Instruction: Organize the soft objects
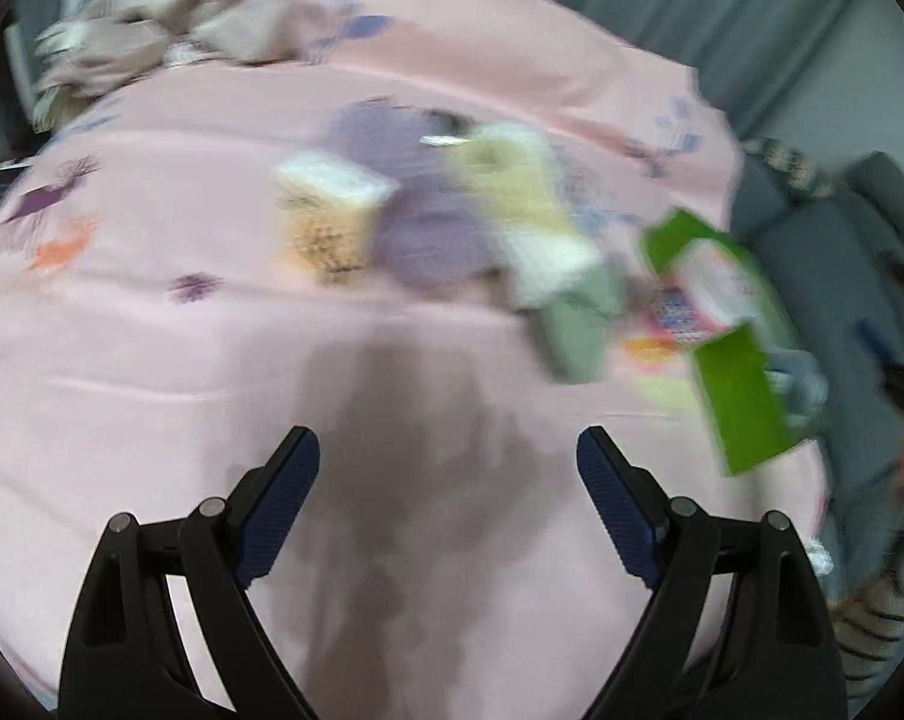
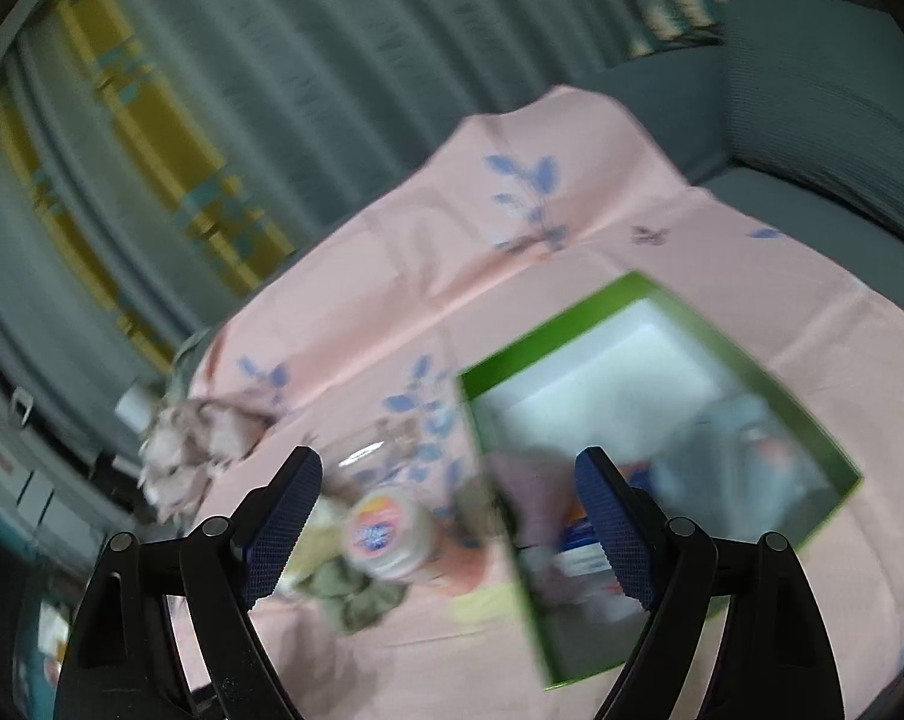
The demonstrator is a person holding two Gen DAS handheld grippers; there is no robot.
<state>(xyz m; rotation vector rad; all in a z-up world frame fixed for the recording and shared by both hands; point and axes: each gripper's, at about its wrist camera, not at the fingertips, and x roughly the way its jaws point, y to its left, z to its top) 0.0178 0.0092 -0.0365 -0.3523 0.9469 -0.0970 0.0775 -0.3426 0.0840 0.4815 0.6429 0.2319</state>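
Observation:
Both views are blurred by motion. My left gripper (image 1: 449,450) is open and empty above bare pink cloth (image 1: 152,360). Ahead of it lie a purple soft cloth (image 1: 416,222), a white and yellow pack (image 1: 332,210), a pale yellow pack (image 1: 511,186) and a grey-green cloth (image 1: 577,324). A green box (image 1: 739,396) stands at the right. My right gripper (image 2: 449,468) is open and empty over the near left edge of the green box (image 2: 649,294), which has a white inside. A round tub (image 2: 386,534) and a grey-green cloth (image 2: 356,588) lie left of the box.
A crumpled beige cloth (image 1: 152,30) lies at the far left of the pink cloth, also in the right wrist view (image 2: 194,450). Grey curtains (image 2: 272,90) hang behind. A grey sofa (image 2: 811,120) is at the right.

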